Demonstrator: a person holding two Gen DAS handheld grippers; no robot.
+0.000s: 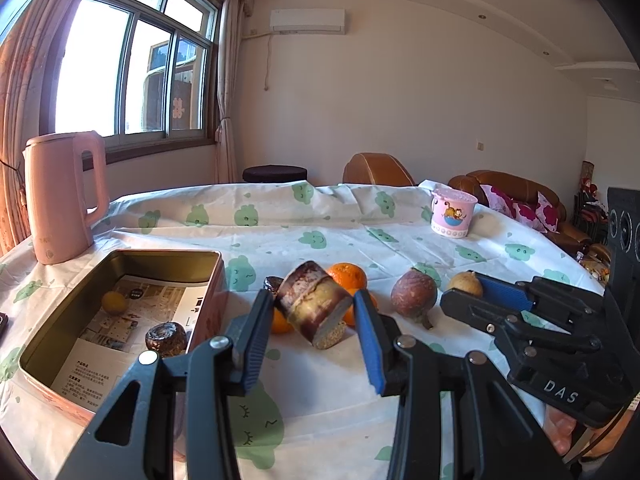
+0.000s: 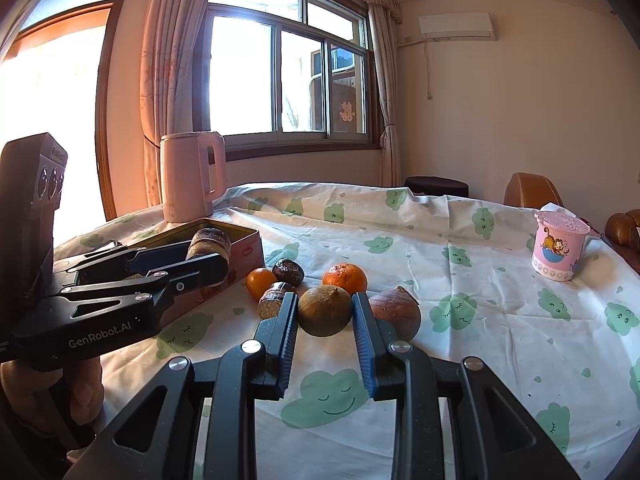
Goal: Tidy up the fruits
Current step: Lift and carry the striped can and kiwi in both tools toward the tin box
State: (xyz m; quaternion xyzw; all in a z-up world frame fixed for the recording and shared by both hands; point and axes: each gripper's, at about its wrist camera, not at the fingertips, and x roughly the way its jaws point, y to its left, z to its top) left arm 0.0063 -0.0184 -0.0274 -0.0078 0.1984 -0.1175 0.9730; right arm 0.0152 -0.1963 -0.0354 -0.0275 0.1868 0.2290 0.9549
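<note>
While the left gripper (image 1: 314, 312) pinches a short brown-and-cream banded cylinder of fruit (image 1: 314, 306) between its blue pads, lifted beside the tin box (image 1: 120, 300), the right gripper (image 2: 325, 312) is clamped on a round olive-brown fruit (image 2: 324, 311) low over the tablecloth (image 2: 460, 320).

Counted from the left wrist view, the open rectangular tin holds two pieces on its printed paper lining: one small yellow fruit (image 1: 114, 303) and one dark glossy round piece (image 1: 166, 336).

Still loose on the cloth in the right wrist view are five: two oranges (image 2: 345, 278), the smaller one (image 2: 261, 282) nearer the tin, one dark wrinkled fruit (image 2: 288, 273) between them, one short brown cylinder piece (image 2: 274, 302) just left of the right gripper, and one reddish-brown pointed fruit (image 2: 396, 314) just right of it.

One pink kettle (image 2: 192, 176) stands behind the tin near the window. One pink cartoon cup (image 2: 558, 246) sits well apart at the table's far right. One hand (image 2: 84, 392) shows beneath the left gripper's body.
</note>
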